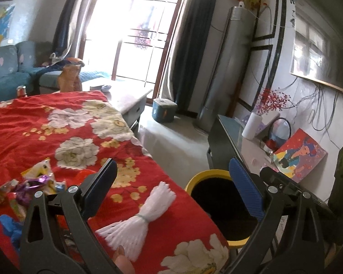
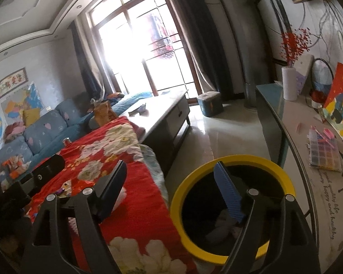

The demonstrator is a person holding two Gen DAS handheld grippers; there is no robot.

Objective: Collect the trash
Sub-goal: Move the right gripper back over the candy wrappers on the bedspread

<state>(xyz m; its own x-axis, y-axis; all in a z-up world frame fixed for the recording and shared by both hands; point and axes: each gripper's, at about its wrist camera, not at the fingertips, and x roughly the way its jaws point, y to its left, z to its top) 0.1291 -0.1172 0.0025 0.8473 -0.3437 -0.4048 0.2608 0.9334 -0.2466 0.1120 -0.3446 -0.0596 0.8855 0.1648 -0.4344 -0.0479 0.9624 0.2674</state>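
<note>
Counter lettering (image 2: 328, 207) "happy and healthy", yellow-rimmed bin (image 2: 235, 159), candy wrappers (image 1: 37, 178)

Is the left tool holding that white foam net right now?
No. The left tool is open and empty, and the white foam net lies on the red flowered cloth between its fingers, beside the yellow-rimmed bin.

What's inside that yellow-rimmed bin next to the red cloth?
In the yellow-rimmed bin, a few pale crumpled pieces lie at the bottom. The right tool and deep shadow hide the rest.
</note>
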